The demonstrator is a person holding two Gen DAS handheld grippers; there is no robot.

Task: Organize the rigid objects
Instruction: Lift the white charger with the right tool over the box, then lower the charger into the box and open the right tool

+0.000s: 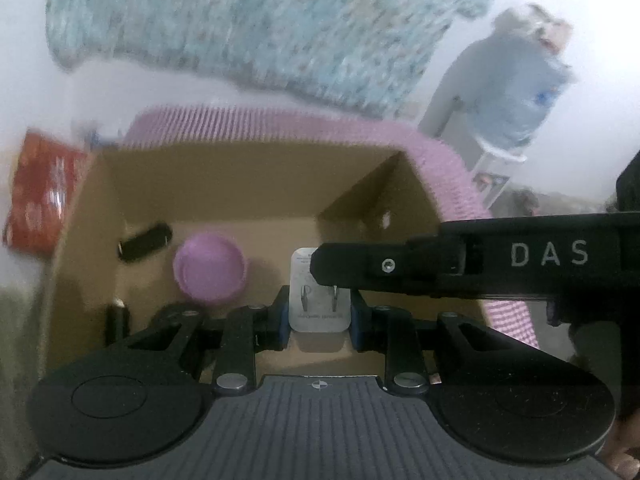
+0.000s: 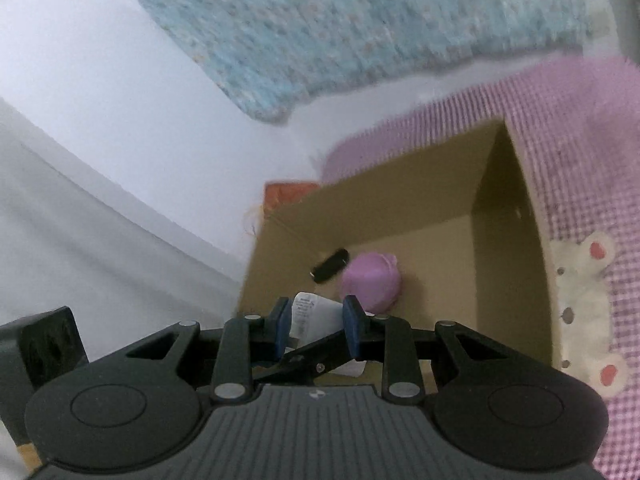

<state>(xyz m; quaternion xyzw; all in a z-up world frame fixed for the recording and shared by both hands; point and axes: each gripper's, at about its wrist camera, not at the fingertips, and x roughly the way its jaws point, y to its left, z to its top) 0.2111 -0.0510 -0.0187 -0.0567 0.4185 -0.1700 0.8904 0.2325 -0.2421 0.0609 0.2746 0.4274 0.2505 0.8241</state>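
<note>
Two tongs: both over an open cardboard box (image 1: pixel 248 184) that sits on a pink checked cloth (image 1: pixel 460 168).
Left tongs (image 1: pixel 320 316): blue pads clamped on the sides of a white plug adapter (image 1: pixel 318 304), its prongs facing the camera, held above the box floor.
Right tongs (image 2: pixel 316 328): narrowly apart; in the right wrist view the adapter shows between the pads, but whether they press on it cannot be told.
Crossing: in the left wrist view the right tool's black arm reaches in from the right, its tip over the adapter's top.
Box contents: a purple round lid (image 1: pixel 210 268); a black oblong item (image 1: pixel 144 242) just beside it; another dark item (image 1: pixel 118 316) by the near left wall.
Surroundings: a red packet (image 1: pixel 40 196) left of the box; a blue-flecked blanket (image 1: pixel 248 24) behind it.
</note>
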